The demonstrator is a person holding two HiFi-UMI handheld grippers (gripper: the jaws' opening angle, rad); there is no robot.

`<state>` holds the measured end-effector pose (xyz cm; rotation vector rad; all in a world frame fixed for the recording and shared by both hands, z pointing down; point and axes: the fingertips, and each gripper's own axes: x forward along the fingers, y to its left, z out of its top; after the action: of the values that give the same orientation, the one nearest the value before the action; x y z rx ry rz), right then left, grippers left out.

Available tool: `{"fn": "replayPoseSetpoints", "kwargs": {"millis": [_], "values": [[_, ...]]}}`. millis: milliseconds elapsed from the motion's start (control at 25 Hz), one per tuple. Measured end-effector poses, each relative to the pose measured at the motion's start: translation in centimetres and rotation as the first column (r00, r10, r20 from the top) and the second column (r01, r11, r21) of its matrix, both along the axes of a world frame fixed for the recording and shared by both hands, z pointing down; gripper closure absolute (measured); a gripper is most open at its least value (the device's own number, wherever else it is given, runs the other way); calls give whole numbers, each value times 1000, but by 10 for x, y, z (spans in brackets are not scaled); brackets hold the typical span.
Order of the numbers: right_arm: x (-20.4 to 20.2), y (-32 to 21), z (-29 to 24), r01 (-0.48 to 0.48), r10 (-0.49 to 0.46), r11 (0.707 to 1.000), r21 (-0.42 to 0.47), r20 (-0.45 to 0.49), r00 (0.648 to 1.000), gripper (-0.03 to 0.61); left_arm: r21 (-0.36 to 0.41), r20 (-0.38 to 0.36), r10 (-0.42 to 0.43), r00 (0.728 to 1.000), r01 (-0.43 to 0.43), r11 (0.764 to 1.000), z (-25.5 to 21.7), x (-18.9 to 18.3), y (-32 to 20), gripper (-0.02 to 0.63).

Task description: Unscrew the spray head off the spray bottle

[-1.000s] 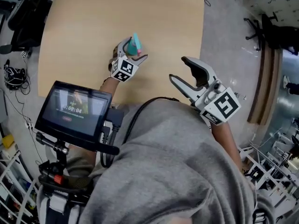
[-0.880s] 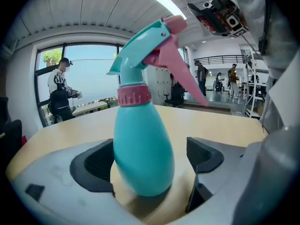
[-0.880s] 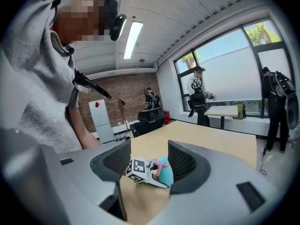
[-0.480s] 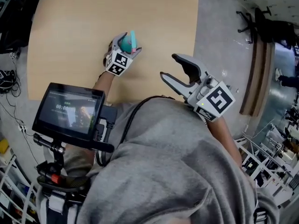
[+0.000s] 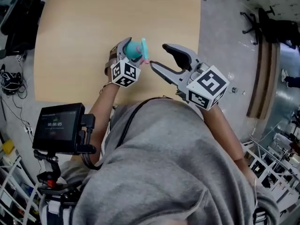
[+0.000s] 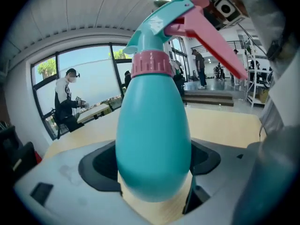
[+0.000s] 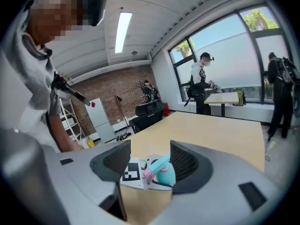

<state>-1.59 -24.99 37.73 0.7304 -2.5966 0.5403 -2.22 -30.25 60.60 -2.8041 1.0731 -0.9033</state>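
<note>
The spray bottle is teal and egg-shaped, with a pink collar, a teal spray head and a pink trigger. It stands upright between the jaws of my left gripper, which have just been closing; both pads now press on its body. My right gripper is open and holds nothing. It points at the bottle from the right, its tips just short of the trigger. In the right gripper view the bottle shows small beyond the jaws, next to the left gripper's marker cube.
The wooden table ends at its right edge, with grey floor beyond. A small monitor on a rig hangs at the person's left side. Chairs stand off the table's left. Two people stand by the window.
My right gripper has moved left, closing in on the bottle's trigger side. The left gripper and the bottle have shifted slightly. The monitor sits lower in the head view.
</note>
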Motion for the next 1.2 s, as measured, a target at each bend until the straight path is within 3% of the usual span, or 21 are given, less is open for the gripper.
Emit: {"fn": "replayPoseSetpoints", "kwargs": {"millis": [120, 280, 480, 680, 880, 960, 1120, 1200], "values": [[1, -2, -6, -46, 45, 998, -42, -26, 999, 330, 81, 72, -21, 997, 15, 997, -44, -2, 16, 206], [-15, 28, -4, -18, 12, 994, -107, -56, 998, 330, 179, 159, -59, 986, 30, 983, -91, -17, 45, 206], [-37, 39, 5, -12, 4, 990, -142, -59, 998, 331, 201, 275, -99, 956, 44, 979, -96, -48, 55, 206], [-42, 39, 17, 34, -55, 989, -141, -147, 988, 331, 230, 353, -124, 927, 43, 972, -105, -52, 55, 206], [-33, 32, 23, -7, -26, 979, -205, -156, 987, 408, 238, 353, -120, 928, 35, 971, -113, -48, 57, 206], [-30, 32, 22, 20, -55, 982, -189, -182, 982, 431, 217, 347, -91, 933, 14, 976, -114, -46, 59, 206], [-40, 42, 16, 183, -196, 980, -73, -291, 936, 451, 112, 243, 34, 969, -62, 992, -110, -37, 70, 212], [-45, 51, 12, 327, -308, 945, -6, -353, 884, 451, 64, 180, 115, 977, -129, 990, -109, -33, 80, 212]]}}
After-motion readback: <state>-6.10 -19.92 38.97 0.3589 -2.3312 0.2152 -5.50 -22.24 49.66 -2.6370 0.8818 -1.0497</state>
